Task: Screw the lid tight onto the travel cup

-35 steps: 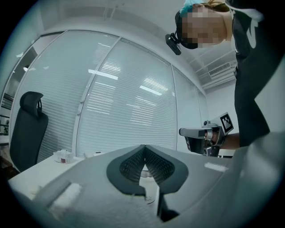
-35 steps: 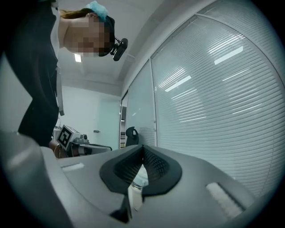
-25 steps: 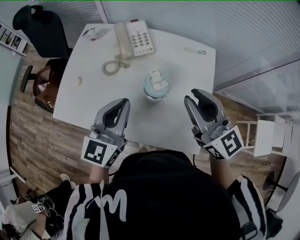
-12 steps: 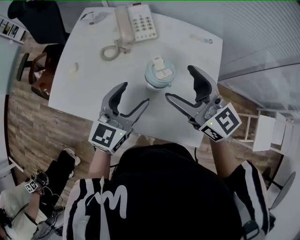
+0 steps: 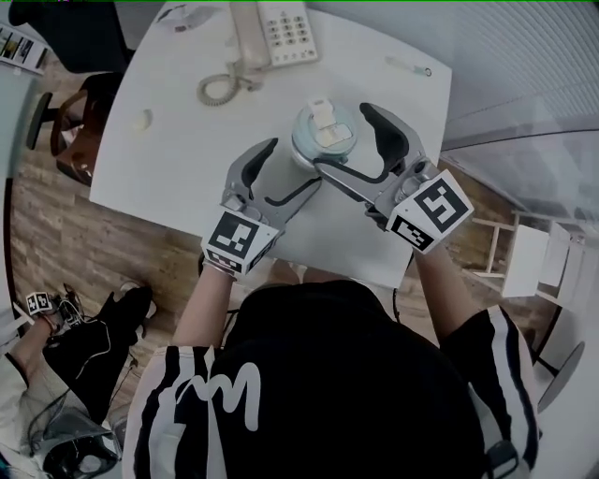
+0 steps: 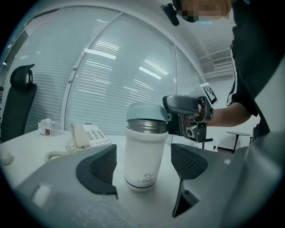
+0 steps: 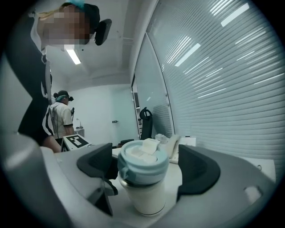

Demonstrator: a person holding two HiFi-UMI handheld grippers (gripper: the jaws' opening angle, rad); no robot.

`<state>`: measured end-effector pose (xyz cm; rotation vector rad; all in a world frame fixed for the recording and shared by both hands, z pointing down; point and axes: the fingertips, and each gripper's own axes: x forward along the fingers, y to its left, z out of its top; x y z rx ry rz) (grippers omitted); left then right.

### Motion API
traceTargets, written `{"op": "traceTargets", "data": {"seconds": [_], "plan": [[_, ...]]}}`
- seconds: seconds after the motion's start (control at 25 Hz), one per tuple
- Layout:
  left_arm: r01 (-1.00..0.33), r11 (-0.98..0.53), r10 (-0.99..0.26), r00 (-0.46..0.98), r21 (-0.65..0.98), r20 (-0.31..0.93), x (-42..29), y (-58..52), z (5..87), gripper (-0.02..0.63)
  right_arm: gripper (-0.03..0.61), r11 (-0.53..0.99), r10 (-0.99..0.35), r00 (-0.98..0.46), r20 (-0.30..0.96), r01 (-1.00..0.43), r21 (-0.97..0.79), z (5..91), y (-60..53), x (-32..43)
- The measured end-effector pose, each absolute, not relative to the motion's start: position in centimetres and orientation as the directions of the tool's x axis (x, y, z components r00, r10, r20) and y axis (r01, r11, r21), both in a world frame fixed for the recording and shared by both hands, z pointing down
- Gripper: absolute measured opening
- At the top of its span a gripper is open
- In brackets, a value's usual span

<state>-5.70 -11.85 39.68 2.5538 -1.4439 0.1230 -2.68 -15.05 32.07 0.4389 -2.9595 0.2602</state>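
Travel cup [image 6: 144,156] upright on the table [image 5: 187,140], right of centre toward the near edge, lid [image 5: 325,134] on top. Telephone [image 5: 285,28] behind it at the far edge, coiled cord [image 5: 220,86] to the phone's near left, small lump [image 5: 142,119] by the left edge, pen-like thing [image 5: 412,65] far right. Left gripper [image 5: 288,168] at the cup's near left, right gripper [image 5: 344,140] at its near right, both with jaws just opened wide either side of the cup, not touching it; office chair [image 6: 18,104] beyond the table's left side.
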Motion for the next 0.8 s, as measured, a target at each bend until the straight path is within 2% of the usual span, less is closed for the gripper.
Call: {"op": "traceTargets", "data": {"seconds": [0.4,0.68,0.8], "plan": [[-0.829,-0.546,-0.811,0.559,0.121,0.174,-4.6,-13.9,40.9,0.399,0.446,0.952,-0.207,-0.964,0.169,-0.238,-0.191,33.1,-14.8,-4.5],[-0.803,-0.591,-0.783,0.595,0.081,0.183,-2.9,-14.8,41.9,0.400,0.443,0.949,-0.209,-0.961,0.181,-0.245,-0.201,33.8,-15.2,-4.8],[-0.802,-0.592,-0.783,0.595,0.078,0.179,-2.7,-15.2,41.9,0.399,0.428,0.954,-0.195,-0.962,0.191,-0.231,-0.191,34.0,-15.1,-4.9]]}}
